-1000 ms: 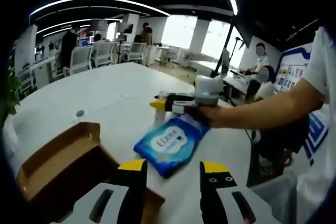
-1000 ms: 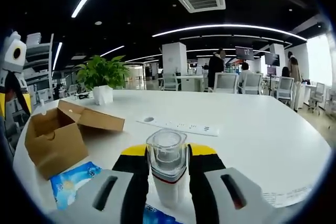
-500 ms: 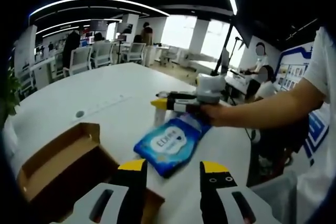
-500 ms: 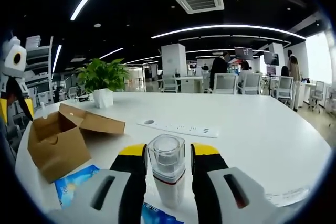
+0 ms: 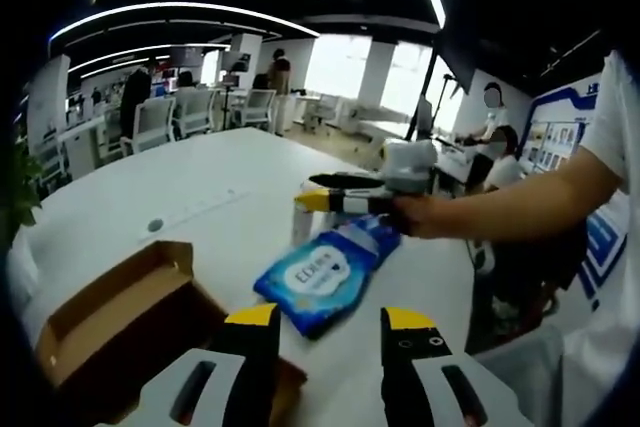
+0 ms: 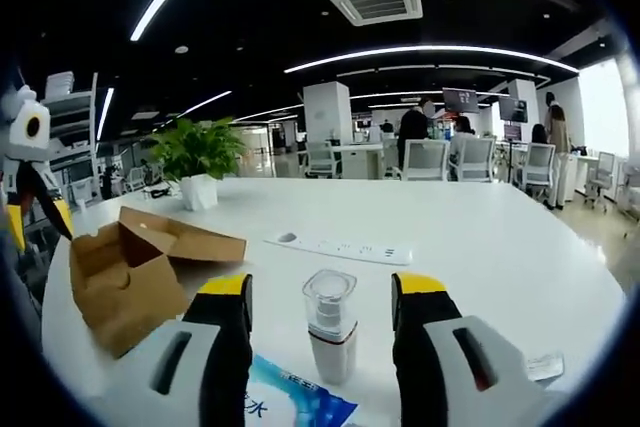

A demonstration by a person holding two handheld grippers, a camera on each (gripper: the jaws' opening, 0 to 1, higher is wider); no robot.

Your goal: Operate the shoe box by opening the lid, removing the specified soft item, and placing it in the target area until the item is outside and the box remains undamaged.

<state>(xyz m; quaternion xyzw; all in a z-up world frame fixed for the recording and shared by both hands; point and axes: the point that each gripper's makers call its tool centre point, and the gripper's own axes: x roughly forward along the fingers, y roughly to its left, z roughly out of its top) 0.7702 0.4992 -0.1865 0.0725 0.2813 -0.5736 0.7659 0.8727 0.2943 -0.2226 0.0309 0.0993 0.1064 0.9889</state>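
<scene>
Shoe box (image 6: 135, 272) sits open; right tool (image 6: 325, 292) spread wide around bottle (image 6: 330, 337), gripping nothing.

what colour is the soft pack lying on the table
Blue with a white label patch; the soft pack shows best in the left gripper view.

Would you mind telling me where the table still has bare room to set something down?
The white table is bare beyond the power strip and out to its right edge. It is crowded near the grippers: the small bottle stands between the right gripper's open jaws, beside the blue wipes pack and the open cardboard box.
</scene>
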